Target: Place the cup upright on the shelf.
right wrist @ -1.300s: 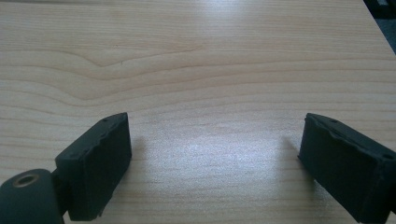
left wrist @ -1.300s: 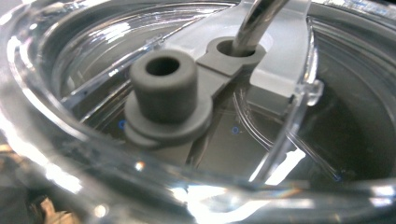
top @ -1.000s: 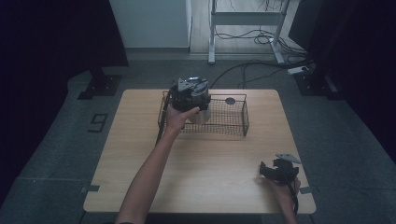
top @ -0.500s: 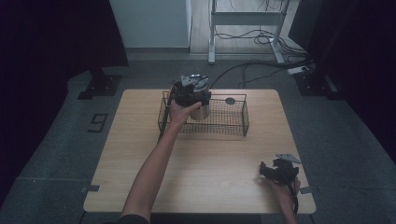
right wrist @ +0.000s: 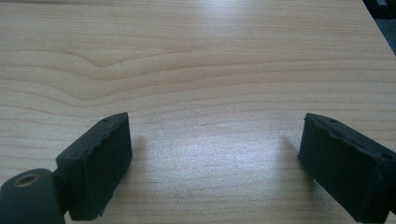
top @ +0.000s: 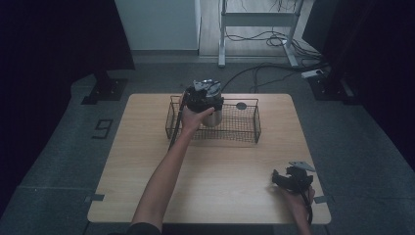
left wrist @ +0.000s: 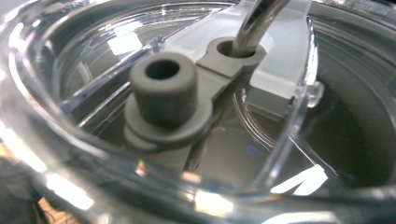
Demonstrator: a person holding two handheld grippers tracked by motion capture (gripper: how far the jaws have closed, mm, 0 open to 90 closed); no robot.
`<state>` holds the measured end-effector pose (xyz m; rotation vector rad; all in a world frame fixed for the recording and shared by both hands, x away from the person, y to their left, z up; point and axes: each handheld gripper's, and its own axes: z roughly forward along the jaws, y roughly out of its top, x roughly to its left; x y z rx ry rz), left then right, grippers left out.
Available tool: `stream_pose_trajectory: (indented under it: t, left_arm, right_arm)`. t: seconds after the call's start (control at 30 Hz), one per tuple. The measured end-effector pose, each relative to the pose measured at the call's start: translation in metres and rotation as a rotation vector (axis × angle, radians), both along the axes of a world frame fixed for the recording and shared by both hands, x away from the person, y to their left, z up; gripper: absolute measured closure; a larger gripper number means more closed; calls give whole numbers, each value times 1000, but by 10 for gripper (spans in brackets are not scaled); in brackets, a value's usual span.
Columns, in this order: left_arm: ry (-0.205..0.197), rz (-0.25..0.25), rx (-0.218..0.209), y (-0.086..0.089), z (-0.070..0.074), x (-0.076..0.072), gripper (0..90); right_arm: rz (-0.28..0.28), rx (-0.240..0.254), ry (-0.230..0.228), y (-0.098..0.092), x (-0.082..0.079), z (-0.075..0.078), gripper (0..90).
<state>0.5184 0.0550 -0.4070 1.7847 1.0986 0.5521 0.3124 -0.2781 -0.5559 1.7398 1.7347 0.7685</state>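
Tumbler: metal tumbler (top: 214,116) with clear lid (left wrist: 280,93), inside wire basket (top: 247,131), left half, at 12 o'clock on the worktop (top: 220,171).
Lid detail: grey stopper (left wrist: 163,93) and metal straw (left wrist: 254,23) seen close in my left gripper view.
Left claw (top: 203,95): clenched on the tumbler top.
Right claw (right wrist: 215,158): released, jaws wide apart over bare wood, at 4 o'clock.

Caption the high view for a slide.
Left gripper holds a steel tumbler in the wire basket; right gripper rests open at the table's near corner.
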Motion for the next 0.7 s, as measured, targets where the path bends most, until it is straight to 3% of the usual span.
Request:
stream_pose_trajectory:
  t: [0.7]
  left_arm:
    - [62,53,23,-5,-37,14,38]
  right_arm:
    - [-3,-1,-1,0,0,0,101]
